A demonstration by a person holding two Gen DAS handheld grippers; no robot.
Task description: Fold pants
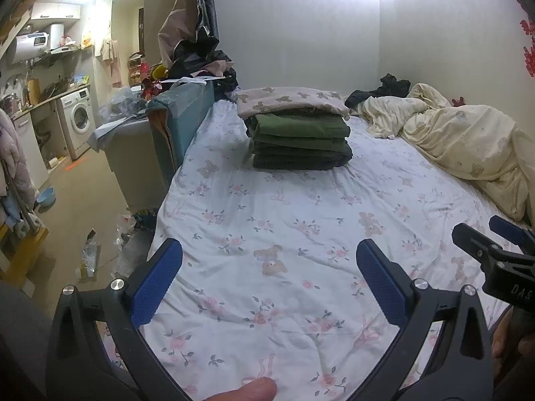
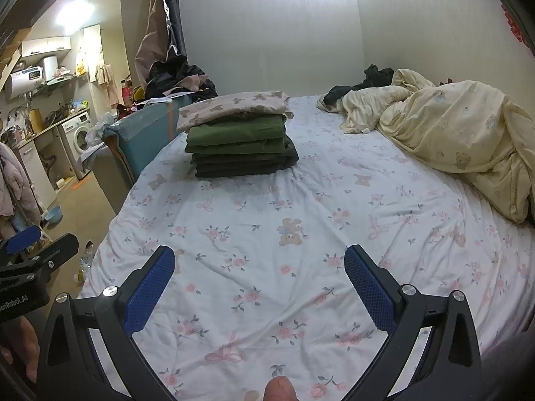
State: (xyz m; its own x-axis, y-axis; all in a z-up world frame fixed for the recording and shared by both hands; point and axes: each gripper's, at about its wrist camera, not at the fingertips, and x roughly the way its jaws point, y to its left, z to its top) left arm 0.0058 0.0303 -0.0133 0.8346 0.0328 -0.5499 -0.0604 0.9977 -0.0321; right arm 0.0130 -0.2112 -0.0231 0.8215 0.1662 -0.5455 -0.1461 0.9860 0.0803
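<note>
1. Both grippers are held over the floral bed sheet [image 1: 267,200] with nothing between their blue pads; the left gripper [image 1: 269,284] and the right gripper [image 2: 259,289] are each spread wide and hold nothing.
2. The step in hand is judged to fall between garments: no unfolded pants are laid out on the bare sheet in front of the grippers.
3. The pants already folded are kept in one stack [image 1: 299,137] toward the far left of the bed, well apart from both grippers. About five folded pieces can be counted: two green, two or three dark beneath, and one bear-print piece [image 1: 291,100] on top. The exact number of dark layers cannot be told.
4. One dark crumpled garment [image 1: 381,92] lies at the far wall beside the cream duvet [image 1: 468,143].
5. The next move is judged to call for a long reach to that dark garment, if it is pants, so it can be drawn onto the sheet and spread flat.
</note>
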